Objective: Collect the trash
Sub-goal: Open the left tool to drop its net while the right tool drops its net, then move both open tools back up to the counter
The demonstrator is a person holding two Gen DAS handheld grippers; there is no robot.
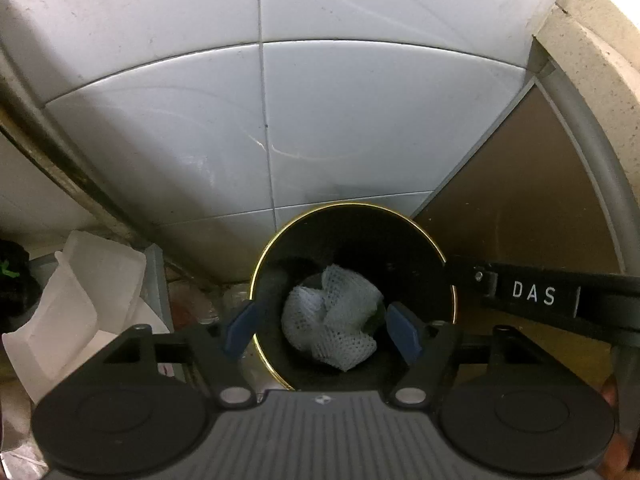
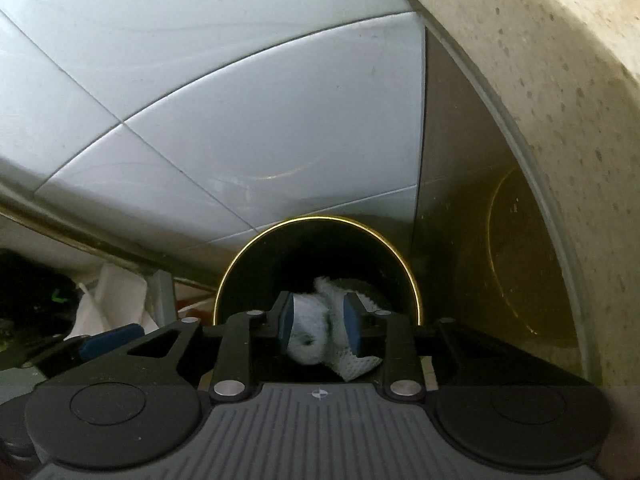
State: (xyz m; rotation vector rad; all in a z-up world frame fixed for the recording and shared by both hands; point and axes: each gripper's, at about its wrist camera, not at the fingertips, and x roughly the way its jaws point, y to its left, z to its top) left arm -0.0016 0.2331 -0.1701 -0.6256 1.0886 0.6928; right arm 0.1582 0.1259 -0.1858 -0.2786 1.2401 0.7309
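Both hand-held grippers hang steeply over the black gold-rimmed bin (image 1: 352,240), evidently so trash drops straight in. Left hand-held gripper (image 1: 322,330) gapes wide, touching nothing; below it lies the white mesh wad (image 1: 330,320). Right hand-held gripper (image 2: 318,322) flanks the wad with narrower jaws; contact I cannot tell.

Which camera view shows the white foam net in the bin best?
The left wrist view: the foam net lies almost whole inside the black bin, between open tongs. In the right wrist view, the tongs hide parts of it.
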